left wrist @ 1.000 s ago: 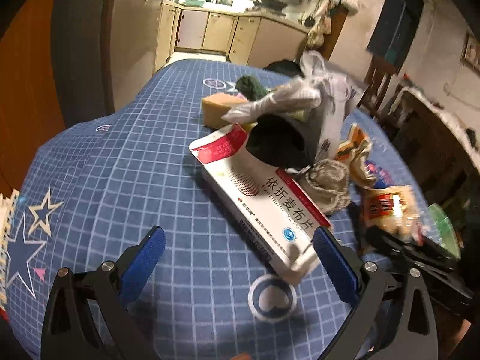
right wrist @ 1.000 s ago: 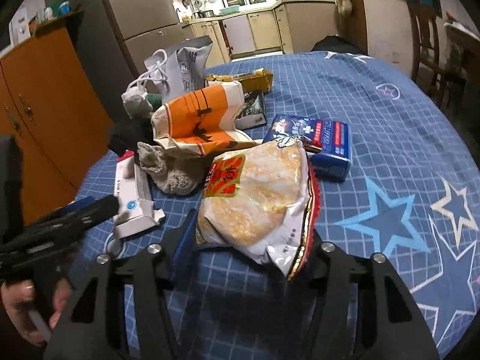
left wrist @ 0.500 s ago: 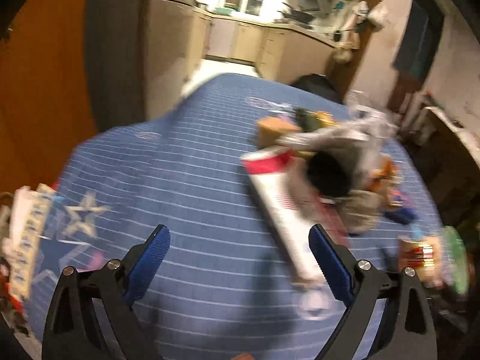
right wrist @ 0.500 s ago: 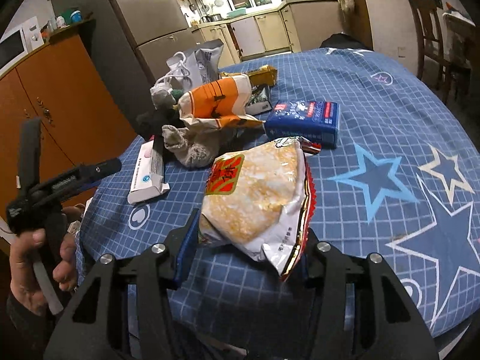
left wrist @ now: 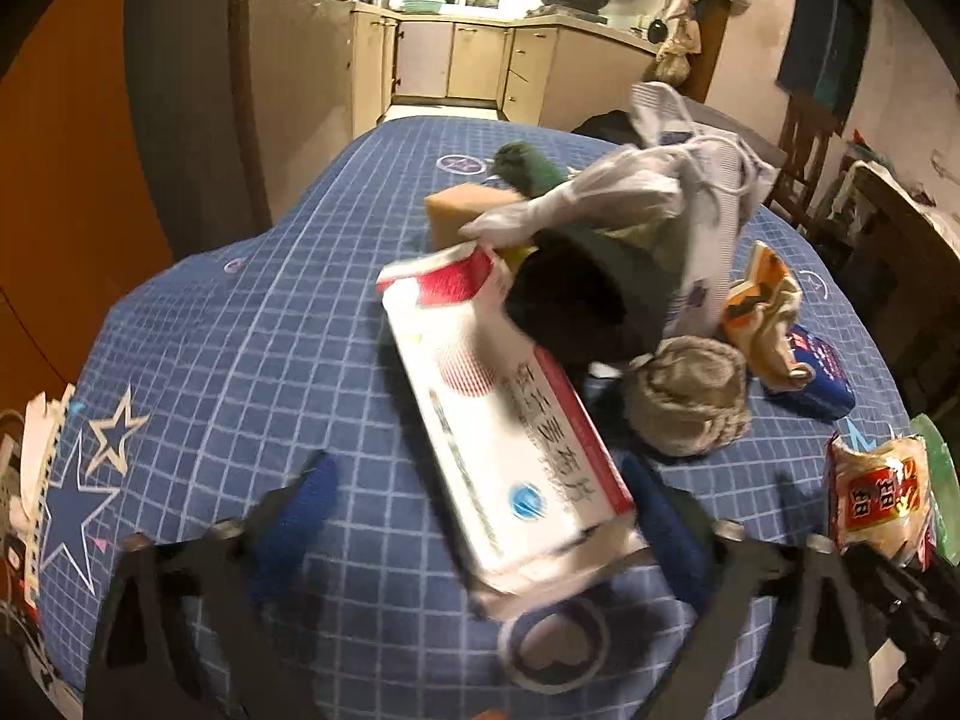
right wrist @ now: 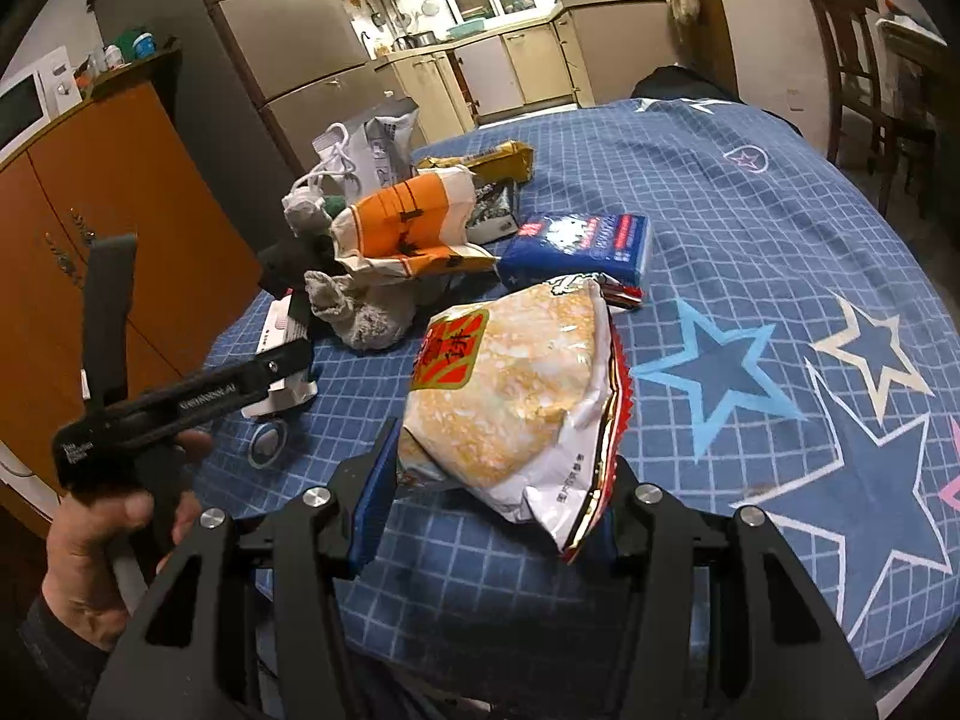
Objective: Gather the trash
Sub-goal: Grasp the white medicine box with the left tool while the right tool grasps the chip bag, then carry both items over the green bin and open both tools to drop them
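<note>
Swinging back toward the pile, the left tool [left wrist: 480, 516] is closing around the near end of the red-and-white medicine box [left wrist: 504, 420], pads not yet pressing. Beside it, the right tool [right wrist: 486, 504] grips the snack bag [right wrist: 510, 396] above the table [right wrist: 780, 252], so a second piece of trash looks about to be taken.

Red-and-white carton [left wrist: 510, 420] lies flat, somewhat blurred; beige snack bag [right wrist: 510, 396] lifted off the blue cloth.

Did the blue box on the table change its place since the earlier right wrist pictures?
No. The blue box lies as before beside the orange and white bag, on the same part of the checked tablecloth; only the camera view shifted.
</note>
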### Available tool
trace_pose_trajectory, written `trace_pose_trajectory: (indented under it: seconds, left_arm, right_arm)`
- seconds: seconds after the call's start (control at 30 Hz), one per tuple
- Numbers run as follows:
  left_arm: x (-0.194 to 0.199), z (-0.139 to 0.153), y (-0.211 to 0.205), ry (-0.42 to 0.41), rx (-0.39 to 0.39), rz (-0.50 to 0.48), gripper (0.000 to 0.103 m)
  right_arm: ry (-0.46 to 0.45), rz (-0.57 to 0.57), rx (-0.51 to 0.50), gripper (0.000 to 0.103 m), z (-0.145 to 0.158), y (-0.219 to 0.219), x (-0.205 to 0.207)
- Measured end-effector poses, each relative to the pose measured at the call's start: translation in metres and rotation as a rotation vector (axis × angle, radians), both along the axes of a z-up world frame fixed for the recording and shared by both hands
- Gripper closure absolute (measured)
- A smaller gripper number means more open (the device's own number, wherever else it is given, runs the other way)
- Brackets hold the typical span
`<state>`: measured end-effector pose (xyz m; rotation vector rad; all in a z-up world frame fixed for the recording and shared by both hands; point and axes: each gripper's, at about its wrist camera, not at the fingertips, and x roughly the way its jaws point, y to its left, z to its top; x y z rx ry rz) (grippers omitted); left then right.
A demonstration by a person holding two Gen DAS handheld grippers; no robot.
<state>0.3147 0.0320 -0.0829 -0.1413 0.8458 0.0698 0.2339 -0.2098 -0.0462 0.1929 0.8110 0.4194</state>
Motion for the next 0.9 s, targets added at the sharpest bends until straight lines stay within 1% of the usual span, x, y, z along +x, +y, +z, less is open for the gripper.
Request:
trace_pose_trajectory:
  seconds: [0.07,0.1,0.13,0.17,0.27,0.43,0.47,0.5,0.6,0.7,0.9]
  left_arm:
    - [-0.008,-0.001,0.007,-0.011,0.017,0.011,0.046]
    - [-0.010,0.000,0.010,-0.016,0.017,0.020,0.052]
    - [-0.012,0.000,0.014,-0.018,0.006,0.023,0.054]
    - [-0.015,0.001,0.020,-0.026,-0.004,0.035,0.055]
    - [-0.029,0.010,0.032,-0.067,-0.002,0.051,0.057]
    - [-0.055,0.031,0.036,-0.131,0.017,0.028,0.058]
    - [-0.070,0.034,0.044,-0.139,0.011,0.023,0.058]
    - [-0.077,0.037,0.044,-0.152,0.006,0.020,0.058]
    - [-0.100,0.052,0.029,-0.203,0.027,-0.015,0.058]
    - [-0.115,0.076,0.000,-0.268,0.050,-0.075,0.058]
    - [-0.119,0.110,-0.049,-0.341,0.038,-0.160,0.058]
  right_arm:
    - [-0.015,0.003,-0.006,0.052,0.002,0.003,-0.001]
    - [-0.019,0.005,-0.005,0.052,0.002,0.003,-0.001]
    - [-0.021,0.006,-0.003,0.053,0.003,0.004,-0.001]
    - [-0.023,0.008,-0.003,0.053,0.004,0.005,-0.001]
    - [-0.052,0.015,-0.018,0.053,0.010,0.008,-0.008]
    - [-0.103,0.025,-0.034,0.055,0.024,0.011,-0.021]
    - [-0.115,0.024,-0.036,0.055,0.027,0.011,-0.024]
    - [-0.125,0.022,-0.038,0.055,0.030,0.011,-0.026]
    - [-0.158,0.002,-0.043,0.055,0.038,0.006,-0.036]
    - [-0.192,-0.030,-0.046,0.055,0.048,-0.004,-0.044]
    - [-0.248,-0.086,-0.061,0.055,0.071,-0.034,-0.049]
